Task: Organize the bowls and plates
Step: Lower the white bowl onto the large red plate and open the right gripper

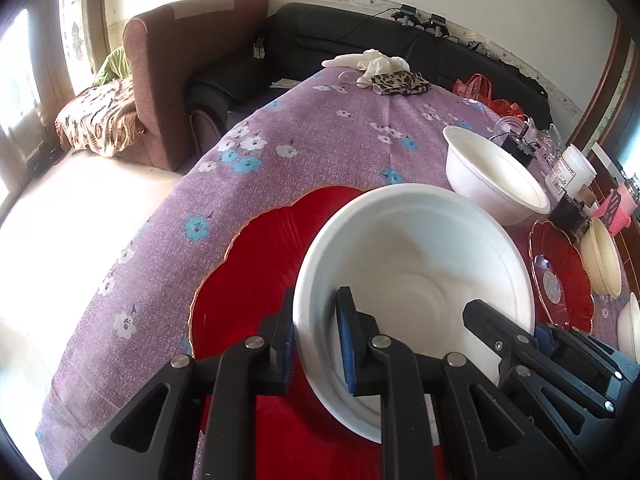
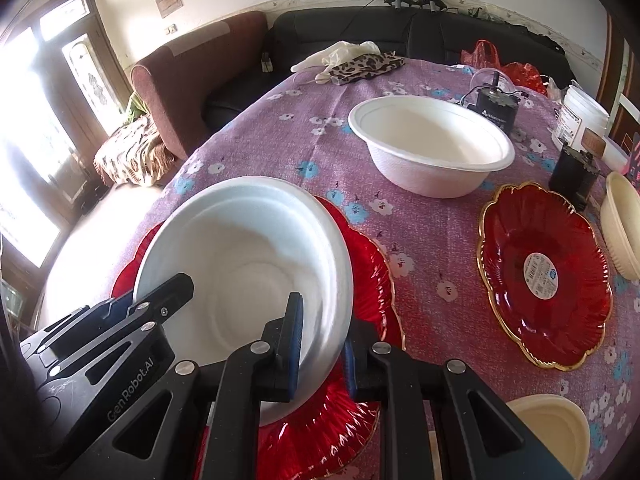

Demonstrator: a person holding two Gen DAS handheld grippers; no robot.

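Both claws grip the same white bowl (image 1: 412, 264), one on each side of its rim. The left claw (image 1: 316, 344) is closed on the rim at the bowl's nine o'clock, one pad inside and one outside; the right claw (image 2: 322, 340) pinches the rim at three o'clock the same way. The bowl is empty and tilted, and it sits over a red plate (image 1: 256, 256) with a gold scalloped edge; whether it rests on the plate I cannot tell.

From the red plate, a second white bowl (image 2: 432, 152) stands upright and empty at about one o'clock on the purple flowered tablecloth (image 2: 280, 140). A second red plate (image 2: 544, 276) lies at three o'clock, holding only a round paper label at its centre. Cream bowls sit past it, one (image 2: 624, 224) just beside its far rim and another (image 2: 552, 428) near the table's front edge, both empty as far as I can see
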